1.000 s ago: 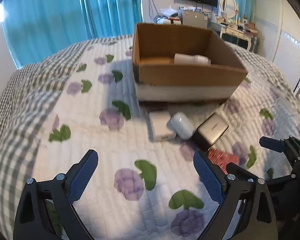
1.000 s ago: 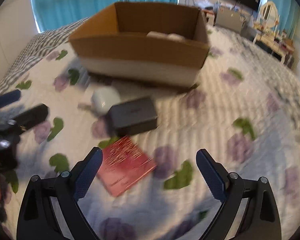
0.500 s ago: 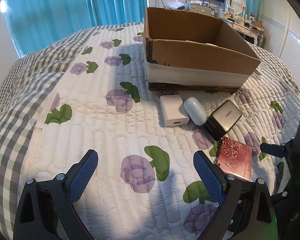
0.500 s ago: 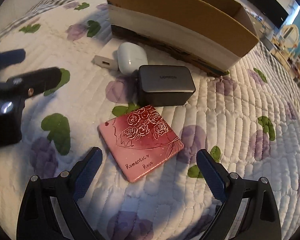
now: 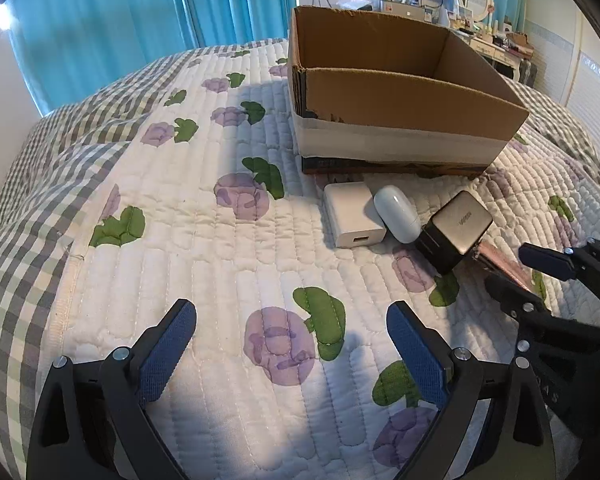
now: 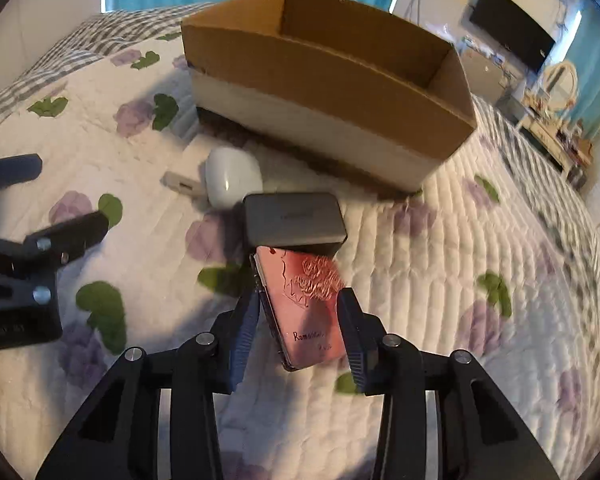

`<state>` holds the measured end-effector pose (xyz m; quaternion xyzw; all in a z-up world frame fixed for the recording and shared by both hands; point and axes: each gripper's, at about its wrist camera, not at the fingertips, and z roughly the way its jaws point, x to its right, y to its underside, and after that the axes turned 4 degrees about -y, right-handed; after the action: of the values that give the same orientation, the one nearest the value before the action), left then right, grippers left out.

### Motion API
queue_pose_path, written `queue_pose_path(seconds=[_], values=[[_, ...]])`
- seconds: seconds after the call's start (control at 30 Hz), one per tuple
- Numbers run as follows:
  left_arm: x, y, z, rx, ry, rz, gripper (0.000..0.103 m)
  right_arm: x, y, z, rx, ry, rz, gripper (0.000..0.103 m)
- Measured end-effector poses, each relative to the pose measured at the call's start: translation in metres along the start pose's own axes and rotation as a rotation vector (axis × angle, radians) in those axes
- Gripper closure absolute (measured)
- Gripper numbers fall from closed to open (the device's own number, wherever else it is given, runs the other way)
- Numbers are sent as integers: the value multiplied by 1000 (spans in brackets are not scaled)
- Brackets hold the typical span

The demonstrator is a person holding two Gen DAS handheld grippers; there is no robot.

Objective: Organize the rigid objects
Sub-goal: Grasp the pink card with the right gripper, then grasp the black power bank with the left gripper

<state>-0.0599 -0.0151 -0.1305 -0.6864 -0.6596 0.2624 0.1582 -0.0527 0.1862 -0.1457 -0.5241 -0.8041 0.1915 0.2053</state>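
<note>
On the bed, just before the cardboard box (image 6: 324, 92), the thin, stiff, slick-looking pink case (image 6: 306, 306) is being closed upon edgewise by the right tongs (image 6: 298, 336), while the left tongs (image 5: 292, 354) are held apart, empty.

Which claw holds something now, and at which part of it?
The right claw is closing on the pink box, across its two long side edges, near end. The left claw holds nothing.

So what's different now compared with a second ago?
The right tool dropped onto the pink card and its jaws are closing on it, tilting it up on edge. The left tool is open as before; chargers, white case and box haven't moved.
</note>
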Motion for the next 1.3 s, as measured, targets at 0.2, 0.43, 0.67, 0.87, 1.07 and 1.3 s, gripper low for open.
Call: queue_pose_path(seconds=[0.2, 0.43, 0.67, 0.87, 1.07, 1.3], values=[[1, 0, 1, -2, -4, 3, 5, -6, -14, 21, -28, 35, -23, 73], [14, -4, 3, -13, -17, 52, 5, 1, -19, 22, -22, 40, -10, 82], [45, -26, 2, 14, 67, 97, 5, 58, -24, -20, 77, -43, 176, 94], [88, -47, 14, 50, 131, 195, 5, 100, -31, -41, 112, -59, 255, 94], [124, -57, 40, 52, 160, 328, 7, 110, -26, -25, 79, -91, 292, 94], [145, -57, 58, 8, 203, 421, 39, 112, -25, -20, 75, -105, 297, 93]])
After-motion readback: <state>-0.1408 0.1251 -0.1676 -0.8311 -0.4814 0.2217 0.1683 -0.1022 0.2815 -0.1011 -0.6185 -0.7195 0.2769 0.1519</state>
